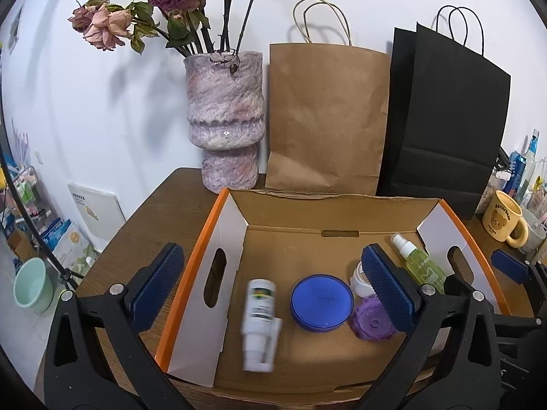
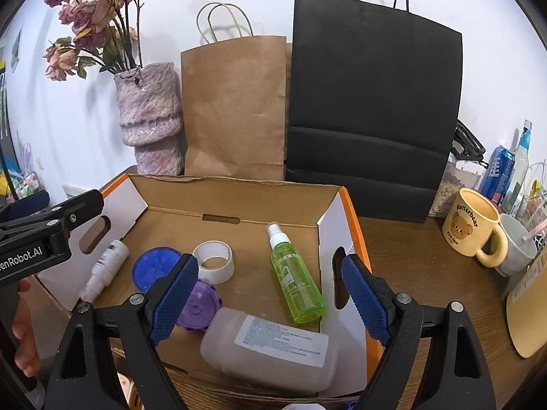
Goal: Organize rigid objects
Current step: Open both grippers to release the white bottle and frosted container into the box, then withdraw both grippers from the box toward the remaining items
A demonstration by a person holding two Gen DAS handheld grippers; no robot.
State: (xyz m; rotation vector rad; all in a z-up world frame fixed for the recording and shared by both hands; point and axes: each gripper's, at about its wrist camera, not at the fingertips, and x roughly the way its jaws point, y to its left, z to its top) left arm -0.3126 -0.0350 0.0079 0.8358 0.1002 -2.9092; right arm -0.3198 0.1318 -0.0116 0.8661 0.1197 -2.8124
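left wrist view: left gripper [image 1: 270,282] jaws wide apart, holding nothing, over cardboard box [image 1: 191,273]. inside lie white bottle [image 1: 259,321] (blurred), blue lid [image 1: 322,302], purple lid [image 1: 372,317], green spray bottle [image 1: 418,261].

right wrist view: right gripper [image 2: 270,300] also apart, empty. only here: tape roll [image 2: 214,261] in full, translucent bottle [image 2: 270,345] at the box's near edge.
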